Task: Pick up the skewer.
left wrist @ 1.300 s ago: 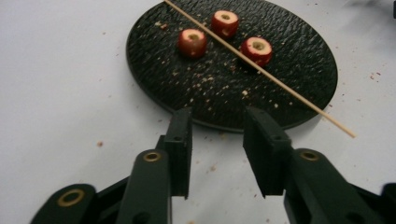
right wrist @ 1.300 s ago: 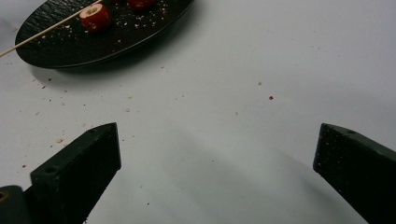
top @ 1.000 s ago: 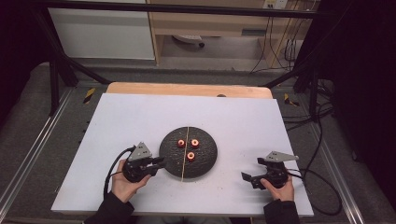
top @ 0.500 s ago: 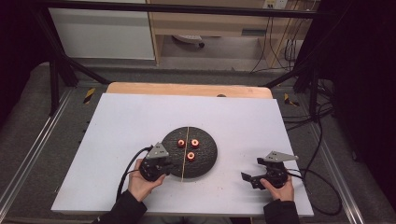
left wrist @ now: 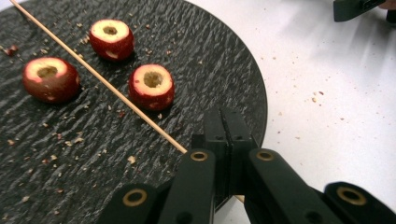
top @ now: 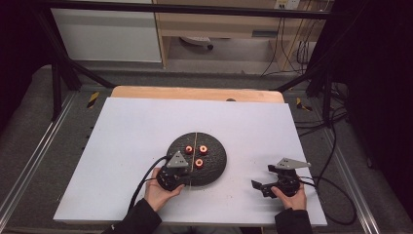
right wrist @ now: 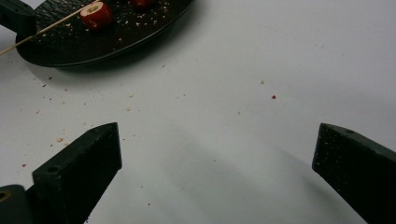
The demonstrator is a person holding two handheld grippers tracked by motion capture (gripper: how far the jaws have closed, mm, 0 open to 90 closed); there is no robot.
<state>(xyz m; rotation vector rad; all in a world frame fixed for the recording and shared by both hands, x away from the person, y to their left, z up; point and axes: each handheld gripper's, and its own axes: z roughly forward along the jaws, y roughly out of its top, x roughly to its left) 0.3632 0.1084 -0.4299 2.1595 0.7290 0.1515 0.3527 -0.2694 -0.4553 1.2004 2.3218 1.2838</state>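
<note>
**Skewer taken up at plate edge**

Left tool [left wrist: 227, 140]: jaws clenched on the near end of the wooden skewer [left wrist: 98, 79], having just closed on it; the stick runs out from between the black jaws, and a short stub shows below them. A second ago this tool stood left of the plate, short of it; it is now at the plate's near edge, over the stick's end. Judgement: the grasp is made, and lifting the skewer to thread the fruit looks like the step next in hand.

Skewer: thin, pale, lying straight across the plate from the near edge to the far rim, passing between the fruit pieces.

Fruit pieces, three: small, red-skinned, cored, pale flesh with a hollow centre. One [left wrist: 152, 86] lies just beside the skewer on the tool's side; two [left wrist: 49, 79] [left wrist: 111, 39] lie on the other side.

Plate [left wrist: 210, 70]: round, black, rough-textured, scattered with crumbs; sits at the middle of the desk.

Right tool [top: 272, 183]: jaws spread wide, nothing between them, held over bare desk well right of the plate, where it stood a second ago.

Desk [top: 146, 122]: white top, a few crumbs near the plate.

Writing, brands, labels: none legible.
</note>
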